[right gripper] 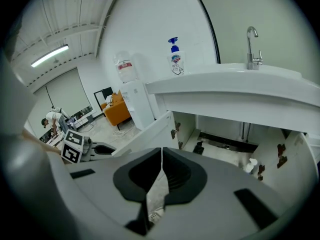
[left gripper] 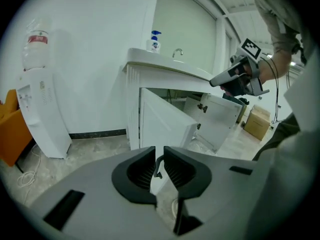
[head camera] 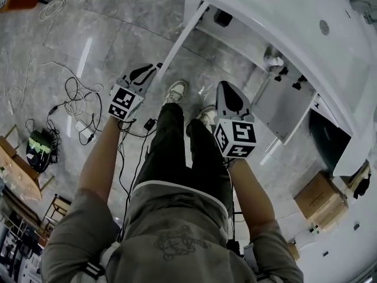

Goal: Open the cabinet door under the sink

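Jaws of the left gripper (left gripper: 159,156) are sitting slightly apart around the handle (left gripper: 157,168), which only its own view is showing. The right gripper (right gripper: 161,159) jaws are meeting, empty. The upright cabinet door (left gripper: 165,126) is angling outward under the sink (left gripper: 170,70).

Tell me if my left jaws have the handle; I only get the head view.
Observer: In the left gripper view the handle sits in the narrow gap between the left gripper's jaws. White door shows beside it, so it doesn't look clamped.
Operator: And the right one?
Observer: The right gripper has its jaws together, on nothing.
Operator: What's left of the cabinet?
Observer: A water dispenser stands there, apart from the door.
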